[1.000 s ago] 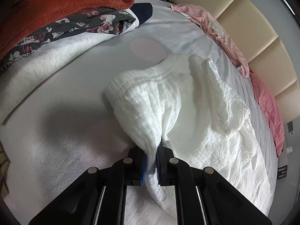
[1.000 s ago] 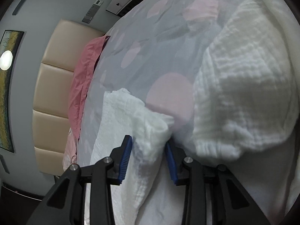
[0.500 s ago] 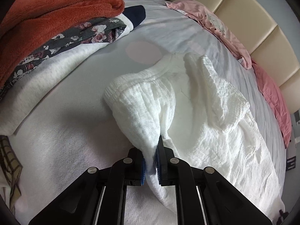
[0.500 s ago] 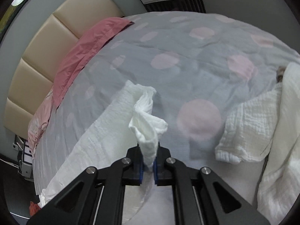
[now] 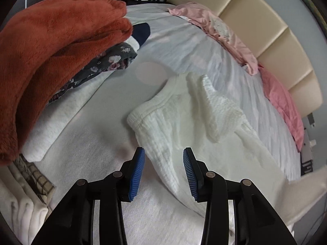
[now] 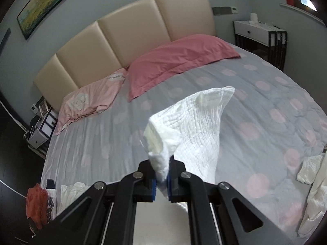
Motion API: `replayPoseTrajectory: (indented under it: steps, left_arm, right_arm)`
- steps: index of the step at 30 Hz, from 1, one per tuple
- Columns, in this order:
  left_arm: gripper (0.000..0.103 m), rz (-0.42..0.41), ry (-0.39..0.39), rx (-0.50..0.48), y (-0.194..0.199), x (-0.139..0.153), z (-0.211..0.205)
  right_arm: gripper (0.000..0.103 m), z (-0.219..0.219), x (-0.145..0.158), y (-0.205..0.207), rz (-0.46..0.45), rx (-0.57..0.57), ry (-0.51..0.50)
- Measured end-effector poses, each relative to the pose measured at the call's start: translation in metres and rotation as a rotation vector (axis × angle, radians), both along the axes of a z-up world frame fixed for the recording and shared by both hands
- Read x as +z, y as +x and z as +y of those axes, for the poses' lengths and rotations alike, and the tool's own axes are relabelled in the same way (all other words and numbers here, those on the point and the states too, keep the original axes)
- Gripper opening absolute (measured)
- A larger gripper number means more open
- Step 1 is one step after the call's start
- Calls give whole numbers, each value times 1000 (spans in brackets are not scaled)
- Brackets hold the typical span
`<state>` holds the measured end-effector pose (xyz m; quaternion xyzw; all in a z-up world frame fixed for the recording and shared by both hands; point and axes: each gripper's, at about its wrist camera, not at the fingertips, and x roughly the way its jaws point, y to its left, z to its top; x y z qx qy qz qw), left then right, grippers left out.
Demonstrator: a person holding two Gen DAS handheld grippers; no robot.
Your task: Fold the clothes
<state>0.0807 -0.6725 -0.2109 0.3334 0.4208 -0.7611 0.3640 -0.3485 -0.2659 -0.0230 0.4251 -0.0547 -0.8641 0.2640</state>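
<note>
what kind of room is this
A bedroom, most likely: a wide bed with a padded headboard, pink pillows and a white nightstand beside it. The right gripper holds a white garment above the bed.

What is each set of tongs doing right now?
Left tongs: open, holding nothing; the white garment lies between and beyond the pads.
Right tongs: closed on a lifted part of the white garment.
</note>
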Motion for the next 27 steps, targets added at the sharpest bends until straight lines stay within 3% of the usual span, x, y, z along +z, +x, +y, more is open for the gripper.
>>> replayPoseTrajectory:
  steps: [5,9,13,19,23,27]
  left_arm:
    - [41,51,25,-55,8,2,-6]
    - [41,97,55,-36,21,-5,-14]
    - [41,143,83,-21,31,-11,-24]
    - [40,170,109,-27,34,-16,-27]
    - [40,187,125,-33,36,-19,-28]
    - [40,198,138,-43,36,-21,-28]
  right_arm:
    - [7,-107,13,44,19,125,15]
    - [7,-189,8,89,19,230,4]
    - [7,-266,-9,138,1,345,-16]
    - [6,-358,-59,211,-52,513,22]
    - [7,-387,-74,224,-52,520,58]
    - [7,-393,-42,215,33,475,18]
